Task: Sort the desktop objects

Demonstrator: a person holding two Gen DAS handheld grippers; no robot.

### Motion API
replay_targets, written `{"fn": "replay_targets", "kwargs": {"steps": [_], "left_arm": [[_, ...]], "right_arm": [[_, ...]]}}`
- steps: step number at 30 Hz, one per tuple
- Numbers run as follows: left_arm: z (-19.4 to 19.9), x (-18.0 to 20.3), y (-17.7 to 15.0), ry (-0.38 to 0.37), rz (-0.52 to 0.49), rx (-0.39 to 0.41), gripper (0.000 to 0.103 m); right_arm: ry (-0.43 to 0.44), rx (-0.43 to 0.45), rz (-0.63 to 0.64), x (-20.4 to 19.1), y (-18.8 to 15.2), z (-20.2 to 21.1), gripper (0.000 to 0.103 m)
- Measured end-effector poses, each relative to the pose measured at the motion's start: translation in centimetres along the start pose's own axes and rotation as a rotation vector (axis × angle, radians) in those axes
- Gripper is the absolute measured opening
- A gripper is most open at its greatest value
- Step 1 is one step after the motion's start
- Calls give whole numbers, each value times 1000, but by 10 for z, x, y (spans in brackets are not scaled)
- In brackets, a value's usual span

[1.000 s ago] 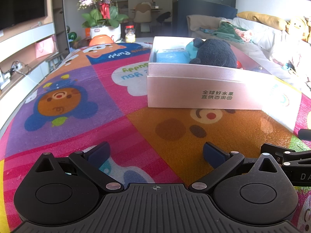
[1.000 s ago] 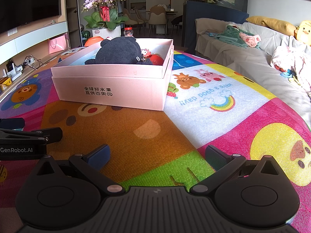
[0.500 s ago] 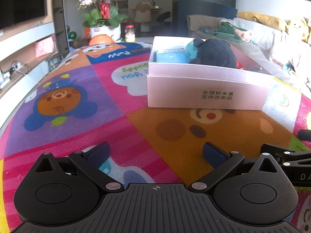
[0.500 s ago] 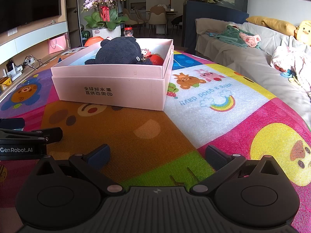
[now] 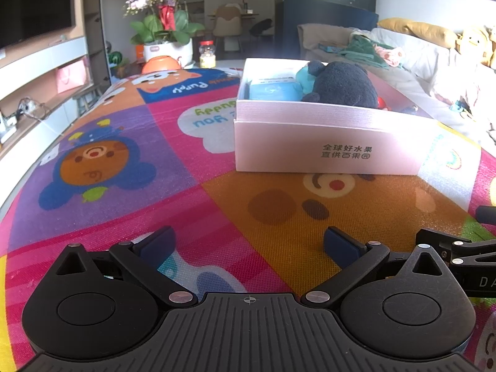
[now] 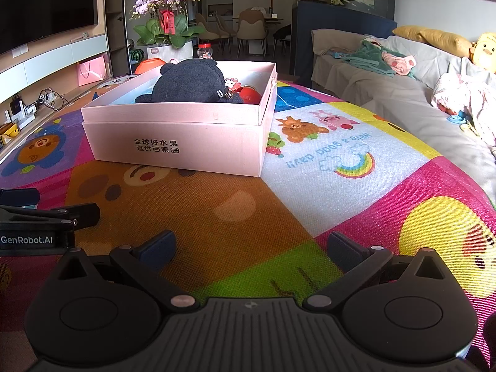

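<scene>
While both grippers hover low over the mat, each view gives the following, left to right.

Left gripper [image 5: 248,243]: jaws spread wide, nothing between the blue pads [image 5: 158,243]; only the mat [image 5: 124,186] lies under the gap.

Right gripper [image 6: 249,245]: jaws equally wide, holding nothing; it sits near the left one, well short of the box.

Left view only: purple and pink mat panels with a blue-eared bear at far left, a light blue pack [image 5: 272,90] at the box's left end, a teal toy [image 5: 305,76] just beside the plush, and part of the right gripper's body at the right edge.

Right view only: a small pink toy [image 6: 232,83] and a red toy [image 6: 249,93] to the right of the plush, the box's right side wall, the white rainbow panel and yellow face panel of the mat, and the left gripper's body with its "GenRobot.AI" label at the left edge.

Box [image 5: 325,142]: pink, lidless, resting on the mat ahead of both grippers, printed characters on its near wall.

Plush [image 6: 189,82]: dark, lying in the box, rising above the rim; seen from both sides.

Background: orchid pot [image 6: 169,51] behind the box, sofa [image 6: 387,74] with clothes to the right.
</scene>
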State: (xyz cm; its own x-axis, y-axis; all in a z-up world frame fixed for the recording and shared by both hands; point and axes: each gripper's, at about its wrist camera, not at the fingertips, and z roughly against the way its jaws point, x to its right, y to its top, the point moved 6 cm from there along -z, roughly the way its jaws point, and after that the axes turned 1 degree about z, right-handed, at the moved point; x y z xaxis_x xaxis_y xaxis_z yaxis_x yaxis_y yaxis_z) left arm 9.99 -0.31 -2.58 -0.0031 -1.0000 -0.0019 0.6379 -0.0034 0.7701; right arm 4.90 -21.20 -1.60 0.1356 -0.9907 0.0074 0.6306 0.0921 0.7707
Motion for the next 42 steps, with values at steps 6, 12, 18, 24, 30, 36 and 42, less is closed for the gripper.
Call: {"fn": "replay_targets", "kwargs": {"steps": [6,12,18,24,30,36,42], "left_arm": [[0,-1,0,1,0,0,103],[5,-1,-1,-29,-9,-24,103],[19,0,-12,-11,-6,-53,103],[18,-6,-13,-18,-3,-38,103],[18,-5,-13,-8,1,-30,103],[18,-5,-13,-8,1,-31,103],[18,-5,-13,-9,1,-30,103]], "right_arm": [[0,0,-1,0,0,0,103],[0,0,0,0,0,0,103],[0,0,0,0,0,0,103],[0,0,0,0,0,0,103],[0,0,-1,0,0,0,103],[0,0,0,0,0,0,103],[0,0,0,0,0,0,103]]}}
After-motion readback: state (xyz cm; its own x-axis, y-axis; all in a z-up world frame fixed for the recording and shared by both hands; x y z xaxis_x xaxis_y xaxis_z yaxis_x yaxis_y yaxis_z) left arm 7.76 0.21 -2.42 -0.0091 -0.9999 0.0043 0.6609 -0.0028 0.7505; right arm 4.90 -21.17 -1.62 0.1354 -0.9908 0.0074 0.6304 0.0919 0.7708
